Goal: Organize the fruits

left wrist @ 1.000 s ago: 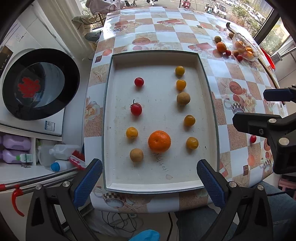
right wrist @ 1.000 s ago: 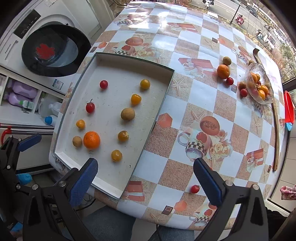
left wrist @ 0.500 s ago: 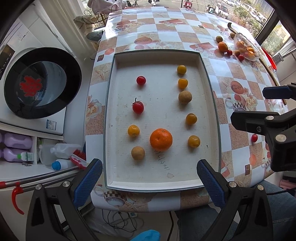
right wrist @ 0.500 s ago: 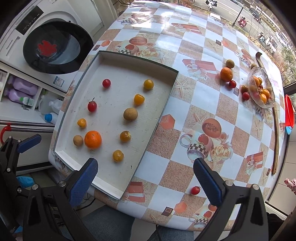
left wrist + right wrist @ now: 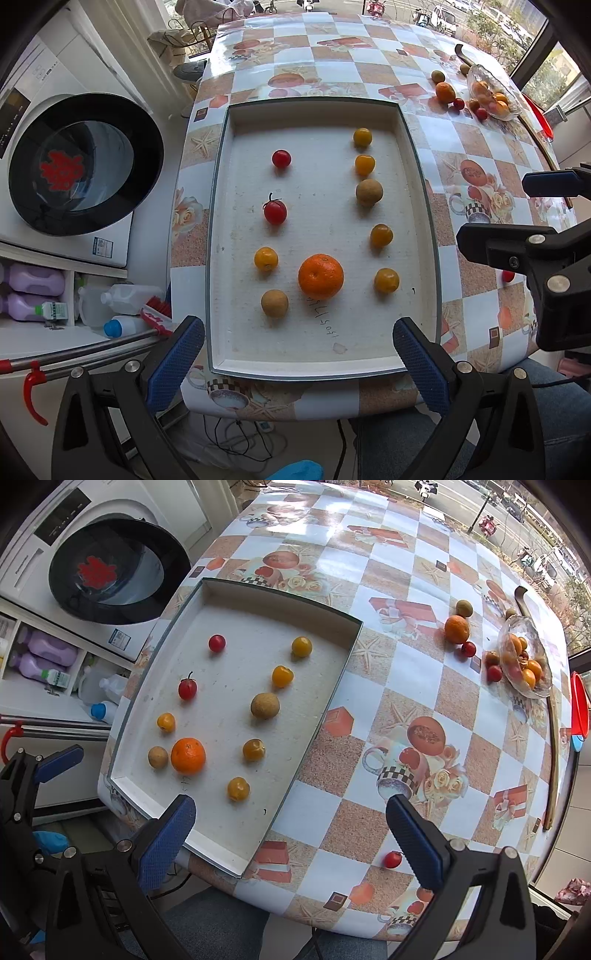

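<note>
A white tray (image 5: 236, 122) (image 5: 343, 653) lies on the patterned table and holds several fruits: an orange (image 5: 320, 276) (image 5: 187, 755), red cherry tomatoes (image 5: 274, 212) (image 5: 187, 689), yellow tomatoes (image 5: 386, 280) and brown longans (image 5: 274, 303). A lone red cherry tomato (image 5: 392, 859) lies on the table near the front edge, close to my right gripper (image 5: 291, 843). My left gripper (image 5: 298, 362) is open and empty above the tray's near rim. My right gripper is open and empty and also shows at the right in the left wrist view.
A glass bowl of fruit (image 5: 524, 664) (image 5: 493, 94) stands at the far right, with an orange (image 5: 457, 629), tomatoes and longans loose beside it. A washing machine (image 5: 74, 166) and a shelf with bottles (image 5: 33, 288) stand left of the table.
Both grippers have drifted slightly, so the tray sits a little differently in view. No fruit has moved.
</note>
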